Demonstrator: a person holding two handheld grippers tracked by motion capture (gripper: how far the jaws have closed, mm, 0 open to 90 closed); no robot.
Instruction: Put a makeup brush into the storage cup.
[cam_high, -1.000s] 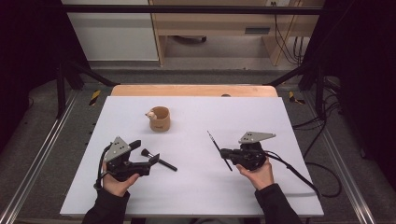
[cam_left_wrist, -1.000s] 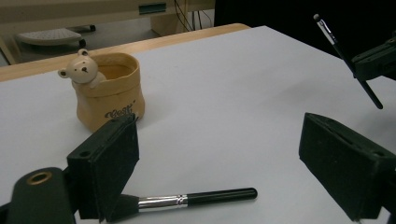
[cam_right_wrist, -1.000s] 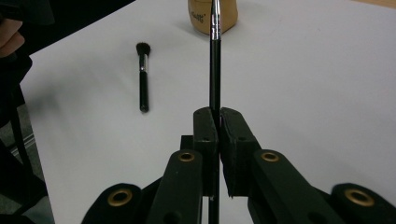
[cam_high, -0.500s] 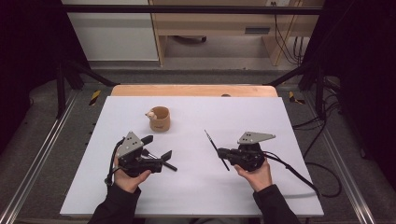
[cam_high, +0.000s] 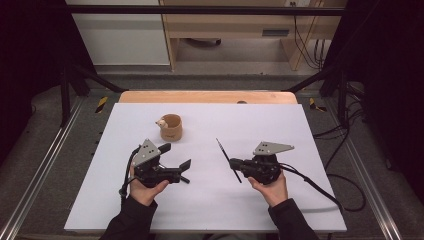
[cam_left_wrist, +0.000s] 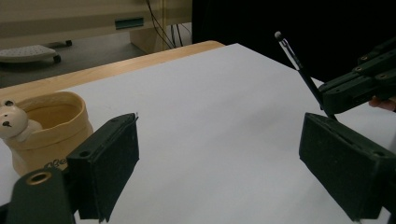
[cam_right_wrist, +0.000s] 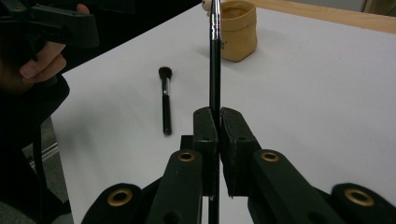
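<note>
Thin brush (cam_right_wrist: 214, 60): pinched low on its black handle by right gripper (cam_high: 239, 164), standing clear above white table (cam_high: 300, 150). Likely light, stiff, smooth, so prone to pivoting; gripping nearer mid-handle advised. Left gripper (cam_left_wrist: 219, 163) spread wide, holding nothing. Second, fluffy brush (cam_right_wrist: 165, 105) lying flat on table; tan cup (cam_high: 171, 127) standing beyond.

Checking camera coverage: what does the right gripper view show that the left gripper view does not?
Right gripper view: a short makeup brush lying on the white table, and the right gripper shut on a thin brush. Left gripper view: the left gripper with jaws wide apart, nothing between them, and the bear figure on the cup's rim. Both: the tan cup, the thin brush and the table.
</note>
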